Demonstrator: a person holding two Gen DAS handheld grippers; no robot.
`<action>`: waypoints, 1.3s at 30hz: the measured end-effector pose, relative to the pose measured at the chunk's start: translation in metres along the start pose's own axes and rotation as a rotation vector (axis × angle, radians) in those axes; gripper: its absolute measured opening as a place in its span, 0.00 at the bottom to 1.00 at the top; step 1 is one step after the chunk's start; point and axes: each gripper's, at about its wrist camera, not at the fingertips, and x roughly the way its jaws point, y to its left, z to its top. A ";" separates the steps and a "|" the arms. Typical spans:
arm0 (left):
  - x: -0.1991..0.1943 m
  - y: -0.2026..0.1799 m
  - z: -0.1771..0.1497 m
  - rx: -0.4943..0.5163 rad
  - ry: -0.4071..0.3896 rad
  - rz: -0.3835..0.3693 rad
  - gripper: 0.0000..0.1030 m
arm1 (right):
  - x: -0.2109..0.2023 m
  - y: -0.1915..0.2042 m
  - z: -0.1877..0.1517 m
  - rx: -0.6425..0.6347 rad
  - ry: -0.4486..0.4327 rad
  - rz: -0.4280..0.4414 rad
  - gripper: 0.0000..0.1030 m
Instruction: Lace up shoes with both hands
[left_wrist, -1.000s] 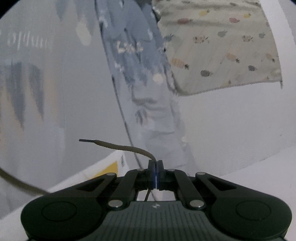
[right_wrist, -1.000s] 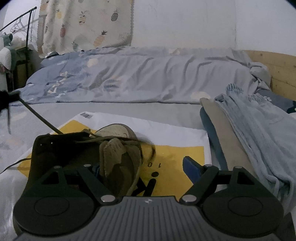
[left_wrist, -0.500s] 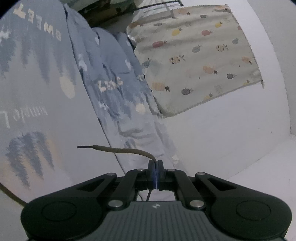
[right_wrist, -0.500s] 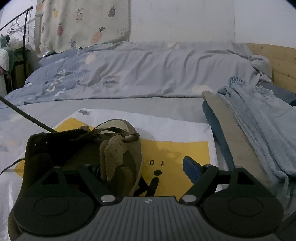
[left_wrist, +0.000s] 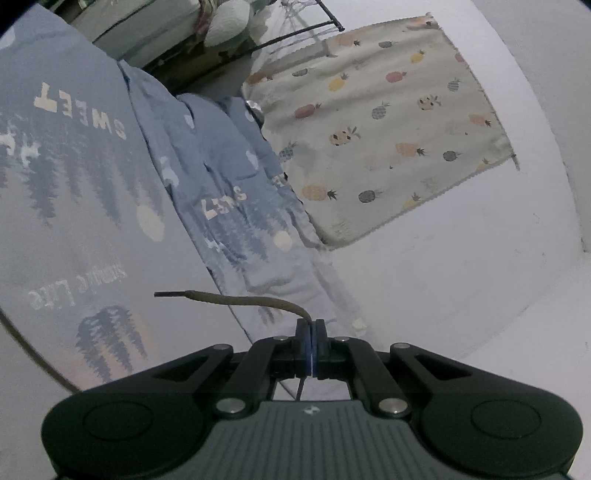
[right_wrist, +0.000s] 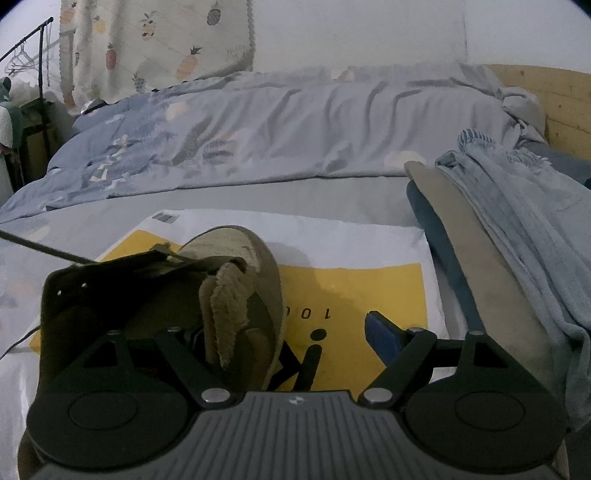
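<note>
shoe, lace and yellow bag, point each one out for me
shoe (right_wrist: 236, 254), right wrist view, on the curved tan toe rim
lace (left_wrist: 243, 300), left wrist view, on the free stretch ahead of the shut fingers
yellow bag (right_wrist: 354, 288), right wrist view, on the bare yellow panel right of the shoe

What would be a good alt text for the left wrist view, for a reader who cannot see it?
The left tool is shut on a brown shoelace, whose free end with a dark tip sticks out to the left. Behind it lie a blue-grey quilt printed with trees and the word SWEET, a pineapple-print cloth on a white wall, and a dark clothes rack at the top.
</note>
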 end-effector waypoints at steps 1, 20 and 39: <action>-0.005 -0.003 -0.002 -0.003 0.001 0.006 0.00 | 0.000 0.000 0.000 0.002 0.002 -0.003 0.80; -0.021 0.086 -0.037 -0.284 0.065 0.488 0.08 | 0.004 -0.001 0.004 -0.012 0.010 -0.017 0.80; -0.035 0.150 -0.002 -0.263 -0.171 0.694 0.40 | -0.008 -0.001 0.016 0.051 -0.013 0.073 0.80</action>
